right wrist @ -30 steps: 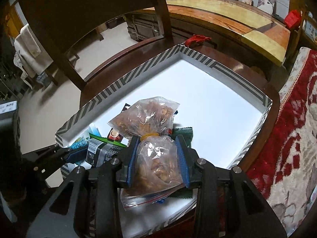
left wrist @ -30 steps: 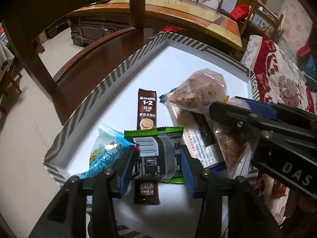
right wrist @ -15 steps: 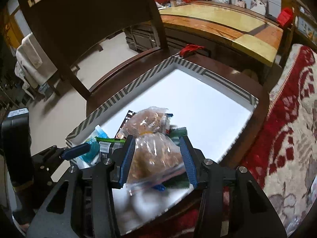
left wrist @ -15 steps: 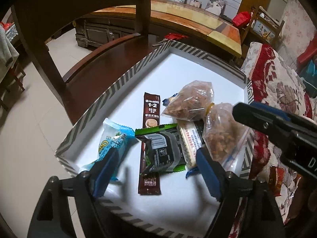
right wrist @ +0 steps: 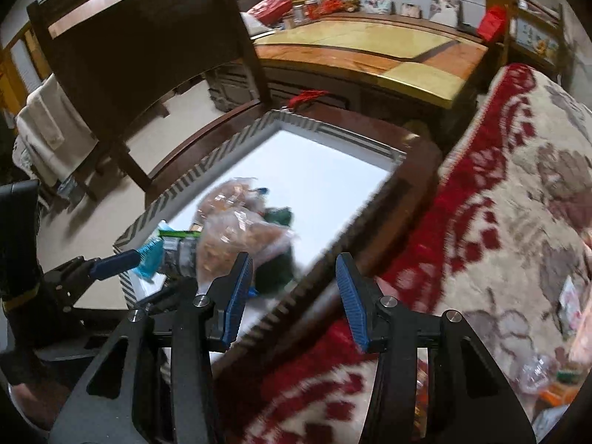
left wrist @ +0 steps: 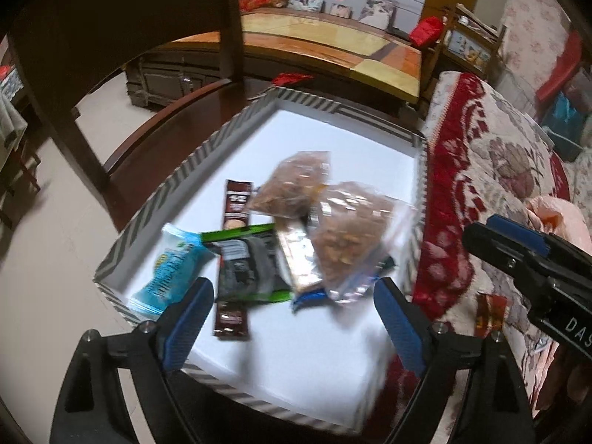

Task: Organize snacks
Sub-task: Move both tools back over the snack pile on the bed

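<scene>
Now both your tongs hold nothing. Your left gripper has just been opening; its blue pads stand wide apart above the near part of the tray, with nothing pinched between them. The snacks lie in a loose heap on the white tray floor, just beyond those pads: a blue packet at the left, a green-edged dark packet right of it and lying across a long brown sachet, then a flat bar wrapper and, at the right, a clear bag of nuts tied at the waist, its far half reaching toward the tray's middle. The heap sits between the lines of the two fingers but clear of both.

Your right gripper is parted about halfway, and nothing is between its pads. It hangs over the tray's right rim and the red patterned cloth, so the nut bag lies left of and beyond its left pad, apart from it. The far half of the tray is bare white. The tray rests on a dark wooden chair; the view here is blurred.
</scene>
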A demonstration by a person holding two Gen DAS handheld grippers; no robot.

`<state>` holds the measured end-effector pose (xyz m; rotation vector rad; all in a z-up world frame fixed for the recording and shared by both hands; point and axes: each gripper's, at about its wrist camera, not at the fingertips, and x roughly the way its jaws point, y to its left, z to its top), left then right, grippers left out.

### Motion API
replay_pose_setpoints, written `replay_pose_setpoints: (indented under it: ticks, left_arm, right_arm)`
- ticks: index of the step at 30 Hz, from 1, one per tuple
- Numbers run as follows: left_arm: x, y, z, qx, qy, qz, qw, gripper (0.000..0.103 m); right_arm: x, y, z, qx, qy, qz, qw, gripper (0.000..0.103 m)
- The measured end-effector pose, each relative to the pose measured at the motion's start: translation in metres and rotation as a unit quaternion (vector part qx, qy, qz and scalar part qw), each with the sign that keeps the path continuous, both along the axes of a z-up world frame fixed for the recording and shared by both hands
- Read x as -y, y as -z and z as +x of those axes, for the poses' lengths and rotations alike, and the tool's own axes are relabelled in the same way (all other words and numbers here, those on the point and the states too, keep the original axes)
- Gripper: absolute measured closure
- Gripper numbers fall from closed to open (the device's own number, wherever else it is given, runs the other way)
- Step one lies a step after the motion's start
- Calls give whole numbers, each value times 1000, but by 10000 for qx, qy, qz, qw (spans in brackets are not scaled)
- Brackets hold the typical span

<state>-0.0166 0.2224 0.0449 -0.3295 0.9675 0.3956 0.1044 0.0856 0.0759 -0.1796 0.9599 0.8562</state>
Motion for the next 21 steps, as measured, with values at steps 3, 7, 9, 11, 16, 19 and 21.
replay_pose_setpoints:
  ticks: [3, 7, 9, 11, 16, 19, 21]
  left_arm:
    - [14, -3, 4, 8, 159, 25, 9999, 13]
    - [35, -5, 9, 21, 379, 17, 9993, 13]
    - [45, -6, 12, 13, 489, -12, 9988, 13]
    - [55, -6, 14, 7, 588, -1, 9983, 13]
    - [79, -6, 20, -41, 834, 9, 9965, 13]
    - [94, -3, 24, -101, 996, 31, 9950, 13]
    - [104, -1, 27, -133, 1097, 21, 9939, 13]
  right_arm:
    - [25, -1, 1, 26, 197, -29, 9998, 56]
    - [58, 0, 3, -14, 447, -21, 9990, 56]
    - [72, 2, 2, -38, 558, -47, 9984, 56]
    - [88, 5, 1, -42, 658, -64, 9978, 56]
    - [121, 9, -1, -76, 891, -119, 9959, 56]
    - [145, 14, -1, -103, 1074, -196, 9940, 56]
    - [161, 20, 0, -182, 1200, -201, 9924, 56]
